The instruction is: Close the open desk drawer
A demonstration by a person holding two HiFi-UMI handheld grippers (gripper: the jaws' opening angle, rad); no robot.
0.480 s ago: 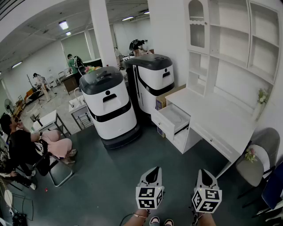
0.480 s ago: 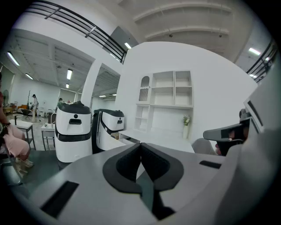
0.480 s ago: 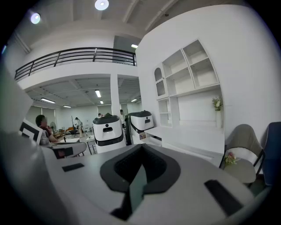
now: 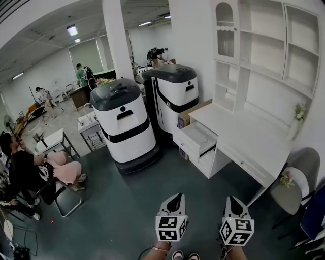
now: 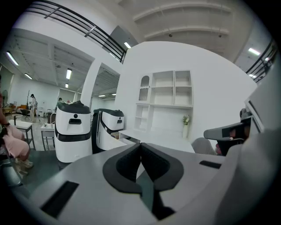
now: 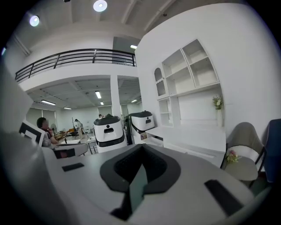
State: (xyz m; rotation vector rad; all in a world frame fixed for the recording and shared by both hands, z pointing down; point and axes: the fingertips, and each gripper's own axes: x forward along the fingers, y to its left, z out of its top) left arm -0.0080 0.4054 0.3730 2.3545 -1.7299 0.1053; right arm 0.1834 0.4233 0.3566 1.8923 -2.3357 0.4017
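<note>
Standing well back from the white desk (image 4: pixel 249 134), the person has barely shifted since a moment ago; its drawer (image 4: pixel 199 134) remains pulled out. Left gripper (image 4: pixel 175 197) and right gripper (image 4: pixel 233 200) show jaws pressed together, empty; closing has, by my judgement, yet to begin.

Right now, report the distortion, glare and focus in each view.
Head view: fisheye bends the pillar and shelves; light even, open drawer sharp. Left gripper view: black round vignette; the left gripper, jaws shut, fills the lower half. Right gripper view: ceiling lamps glare; the railing curves; the right gripper fills the foreground.
</note>
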